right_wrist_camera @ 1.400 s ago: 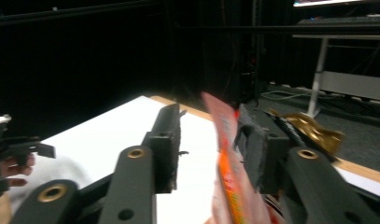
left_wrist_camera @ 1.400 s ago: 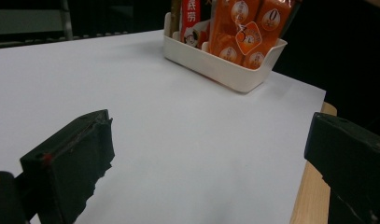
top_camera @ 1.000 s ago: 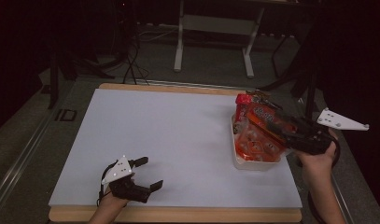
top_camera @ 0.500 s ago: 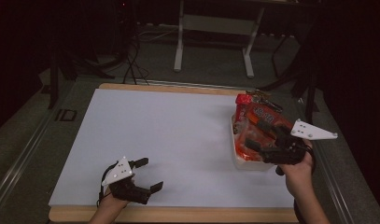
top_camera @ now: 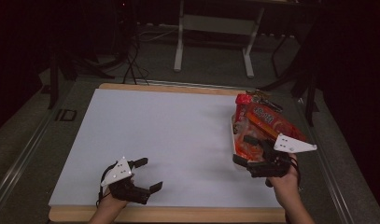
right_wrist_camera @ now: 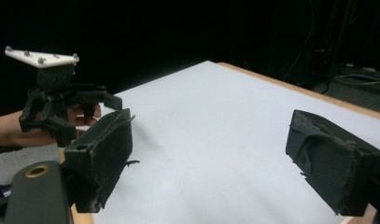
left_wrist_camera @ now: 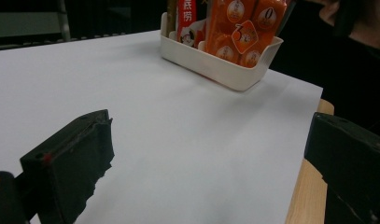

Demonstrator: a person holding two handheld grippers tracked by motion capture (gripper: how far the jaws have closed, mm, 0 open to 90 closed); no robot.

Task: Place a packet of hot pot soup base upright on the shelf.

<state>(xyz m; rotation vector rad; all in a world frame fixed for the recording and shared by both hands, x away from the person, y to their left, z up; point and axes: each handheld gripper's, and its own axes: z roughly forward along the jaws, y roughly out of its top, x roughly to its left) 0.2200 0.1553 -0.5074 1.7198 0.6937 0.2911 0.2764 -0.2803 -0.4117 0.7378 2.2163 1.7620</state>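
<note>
White bin (top_camera: 235,140) w/ orange-red snack packs (top_camera: 271,122), upright; both grippers wide open, empty, R (top_camera: 246,151) just opened.

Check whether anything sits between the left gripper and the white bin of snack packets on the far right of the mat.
Nothing visible does. The left gripper rests open at the near left, and bare white mat runs from it to the white bin of orange snack packets. The right gripper, open, is beside that bin.

Wooden table (top_camera: 178,215), white sheet (top_camera: 178,140) on it, white bin (left_wrist_camera: 215,65) of snack packets (top_camera: 271,122)
</note>
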